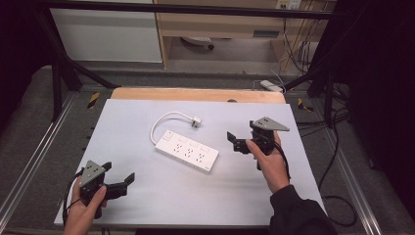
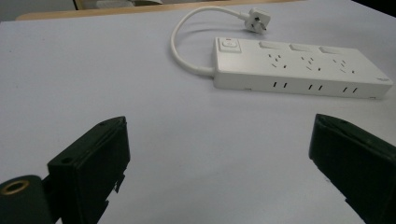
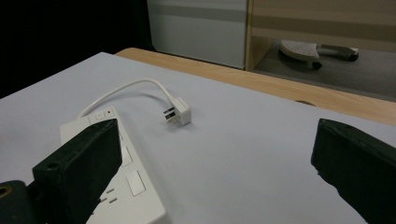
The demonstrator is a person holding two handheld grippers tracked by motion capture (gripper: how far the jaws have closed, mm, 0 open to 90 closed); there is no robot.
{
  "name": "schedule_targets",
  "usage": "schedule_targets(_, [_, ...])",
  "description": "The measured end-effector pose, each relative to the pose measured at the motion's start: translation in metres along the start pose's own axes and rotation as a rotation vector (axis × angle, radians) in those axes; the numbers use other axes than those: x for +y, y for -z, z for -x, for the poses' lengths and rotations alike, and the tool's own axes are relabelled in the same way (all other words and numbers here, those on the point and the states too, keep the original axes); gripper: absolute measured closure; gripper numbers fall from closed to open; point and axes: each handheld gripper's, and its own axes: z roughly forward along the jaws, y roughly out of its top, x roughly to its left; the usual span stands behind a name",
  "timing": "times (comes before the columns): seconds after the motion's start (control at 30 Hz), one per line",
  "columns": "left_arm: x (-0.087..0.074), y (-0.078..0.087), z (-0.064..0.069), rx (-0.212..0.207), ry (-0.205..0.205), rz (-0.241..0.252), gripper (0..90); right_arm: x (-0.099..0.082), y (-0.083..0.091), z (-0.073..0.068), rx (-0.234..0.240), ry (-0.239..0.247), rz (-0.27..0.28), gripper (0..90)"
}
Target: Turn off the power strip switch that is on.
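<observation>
Power strip (image 1: pixel 187 151) lies just left of right gripper (image 1: pixel 238 142).

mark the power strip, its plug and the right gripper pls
power strip (image 1: pixel 188 152): high view, middle of its top face.
plug (image 1: pixel 196 121): high view, white plug body.
right gripper (image 1: pixel 234 141): high view, midway between its fingertips.

We see a white power strip (image 1: pixel 187 151) lying flat on the desk (image 1: pixel 147 196), sockets up, its switch end turned away from us. It rests well ahead of the left fingers (image 2: pixel 88 172) and just beside the right fingers (image 3: pixel 77 172), touching neither. Its short white cord (image 1: pixel 164 121) loops from the switch end to a white plug (image 3: pixel 179 112) lying beyond the right fingers.
</observation>
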Motion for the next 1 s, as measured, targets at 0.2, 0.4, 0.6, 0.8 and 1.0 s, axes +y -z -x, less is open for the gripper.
schedule_targets(0.2, [0.0,0.0,0.001,0.0,0.003,0.004,5.1,0.0,0.019,0.011,-0.02,0.001,0.031,2.3])
schedule_targets(0.4, [0.0,0.0,0.001,0.0,0.002,0.007,5.1,-0.004,0.037,0.021,-0.044,0.0,0.055,2.4])
schedule_targets(0.6, [0.0,0.0,0.002,-0.002,0.002,0.007,5.1,-0.013,0.052,0.032,-0.086,-0.007,0.088,2.7])
schedule_targets(0.8, [0.0,0.001,0.002,-0.002,0.005,0.01,5.1,-0.027,0.064,0.042,-0.137,-0.005,0.113,2.5])
schedule_targets(1.0, [0.0,0.001,0.003,-0.002,0.008,0.01,5.1,-0.041,0.076,0.051,-0.18,-0.008,0.132,2.4])
